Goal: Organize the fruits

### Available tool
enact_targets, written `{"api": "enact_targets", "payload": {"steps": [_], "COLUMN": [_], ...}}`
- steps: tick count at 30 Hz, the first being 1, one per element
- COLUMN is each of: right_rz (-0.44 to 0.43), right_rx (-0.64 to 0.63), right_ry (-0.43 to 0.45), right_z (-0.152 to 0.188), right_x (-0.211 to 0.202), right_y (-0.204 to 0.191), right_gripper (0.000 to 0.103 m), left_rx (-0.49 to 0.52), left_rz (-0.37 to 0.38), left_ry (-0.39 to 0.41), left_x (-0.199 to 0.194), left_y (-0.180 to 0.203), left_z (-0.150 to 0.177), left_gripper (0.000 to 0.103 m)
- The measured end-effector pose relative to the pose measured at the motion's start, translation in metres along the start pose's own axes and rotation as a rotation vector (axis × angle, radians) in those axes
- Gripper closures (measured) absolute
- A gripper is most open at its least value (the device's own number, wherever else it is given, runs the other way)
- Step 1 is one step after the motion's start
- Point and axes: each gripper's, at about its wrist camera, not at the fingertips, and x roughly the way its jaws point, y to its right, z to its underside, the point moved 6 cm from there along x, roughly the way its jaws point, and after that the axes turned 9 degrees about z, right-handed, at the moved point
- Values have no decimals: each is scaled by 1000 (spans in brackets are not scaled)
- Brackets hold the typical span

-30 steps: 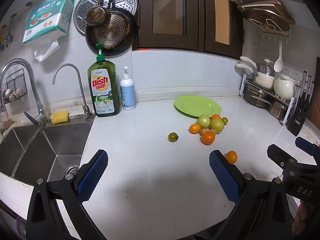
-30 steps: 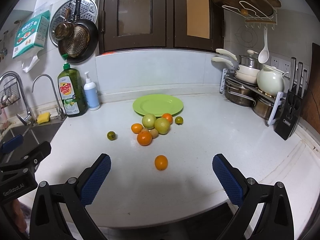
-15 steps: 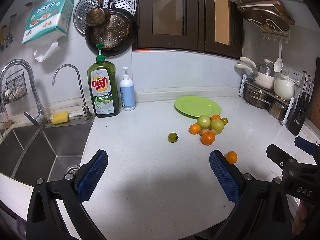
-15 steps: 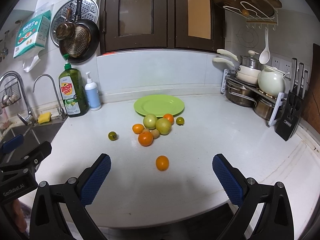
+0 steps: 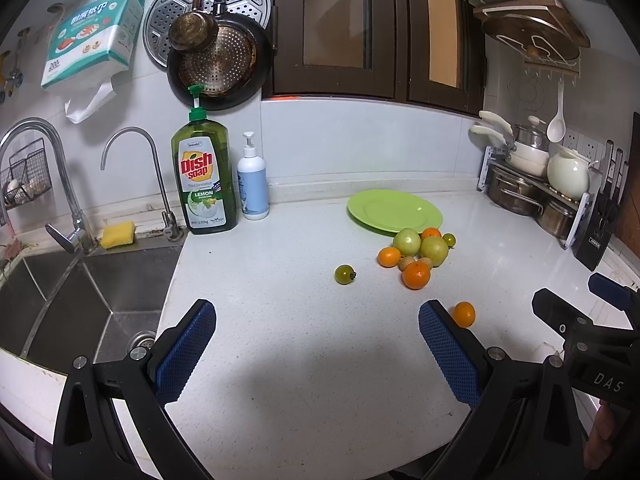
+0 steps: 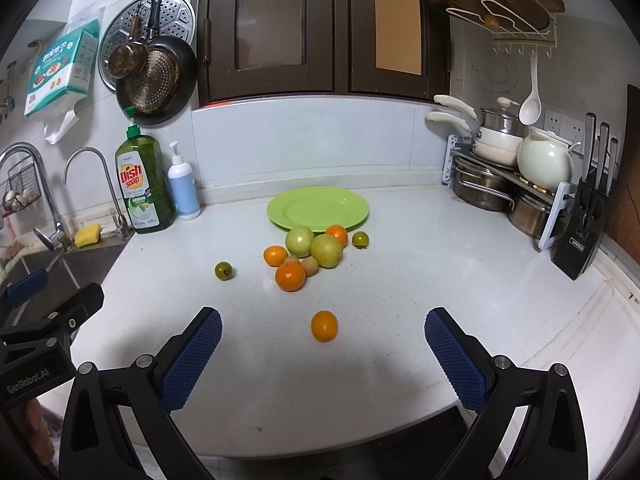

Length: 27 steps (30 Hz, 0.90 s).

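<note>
Lone orange (image 6: 324, 325) just ahead, between wide-spread right gripper (image 6: 323, 344) fingers.

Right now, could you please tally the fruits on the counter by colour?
Orange: 4
Large pale green: 2
Small dark green: 2
Small tan: 2
Total: 10

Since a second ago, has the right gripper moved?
Yes, slightly: the right gripper eased forward and down; the round green plate sits lower in its view, with the fruit.
</note>
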Motion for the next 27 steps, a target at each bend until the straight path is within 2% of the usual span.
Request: {"api": "enact_targets", "payload": {"steps": [17,27], "right_rz": [-5,-24], "right_rx": [2,2], "right_ry": [-19,-73], "right_z": [2,9], "right_x": [12,30], "right_y": [4,4], "right_gripper": [1,1], "left_rx": [2,9], "left_rz": [4,5], "left_ry": [-13,-67], "left_x": [10,28], "left_y": [0,0], "left_z": [1,9], "left_gripper": [0,0]}}
